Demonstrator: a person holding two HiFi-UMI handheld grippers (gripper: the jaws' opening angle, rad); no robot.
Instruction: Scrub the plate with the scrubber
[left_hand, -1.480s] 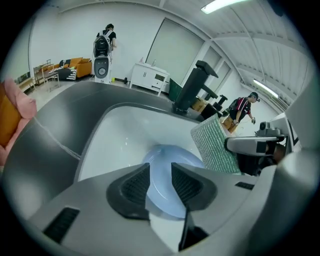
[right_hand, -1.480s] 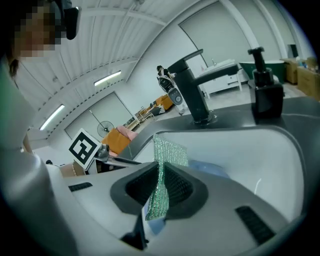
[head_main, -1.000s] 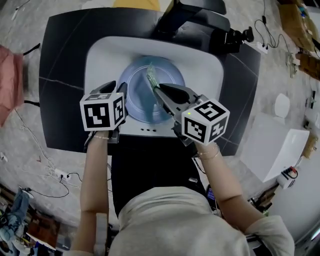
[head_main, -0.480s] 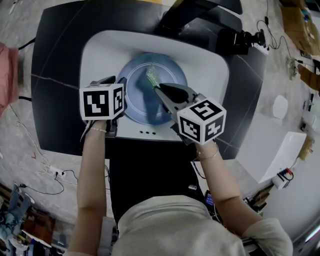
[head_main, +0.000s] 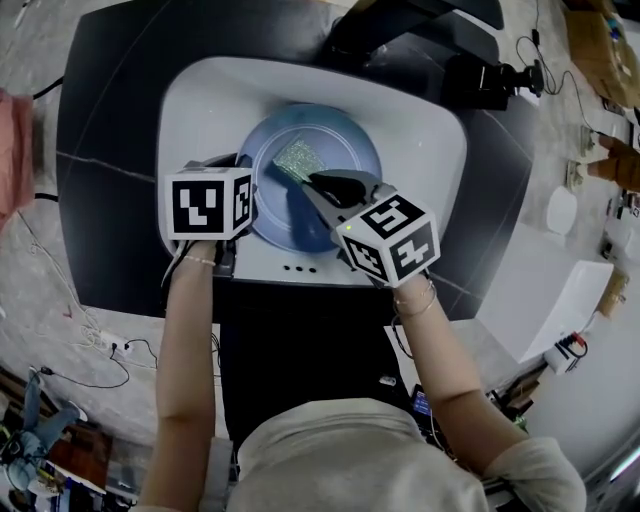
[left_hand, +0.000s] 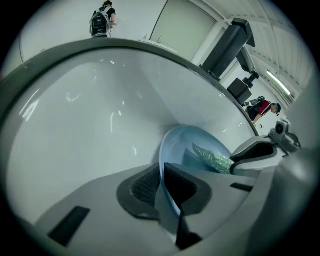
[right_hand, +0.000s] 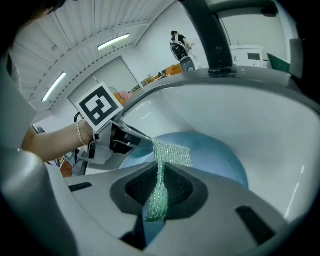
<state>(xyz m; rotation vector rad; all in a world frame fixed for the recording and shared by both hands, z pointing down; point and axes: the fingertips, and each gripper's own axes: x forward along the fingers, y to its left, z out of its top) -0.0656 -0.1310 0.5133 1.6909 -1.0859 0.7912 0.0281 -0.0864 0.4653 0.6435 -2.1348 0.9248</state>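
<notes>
We've got the blue plate (head_main: 340, 140) down in the white sink (head_main: 430, 140), and the green mesh scrubber (head_main: 296, 157) is spread over its face near the upper left. Whether the mesh is pressing on the plate, we can't tell.

By our reading, the set-up is done. The left tongs (left_hand: 162, 187) have just been closing and are now clenched on the plate's near-left rim, pinning it. The right tongs (right_hand: 160, 185) are grasping the scrubber, with a strip of mesh nipped between the pads and the free end fanned out ahead. The scrubbing itself looks barely begun, and we see no suds or wiped track, so nearly all the plate is left to do.

Both forearms (head_main: 190, 340) reach out from the body over the dark tabletop (head_main: 110, 150), with both tongs slanting down into the basin. The left comes in at the plate's edge, and the right angles across from the near right.
</notes>
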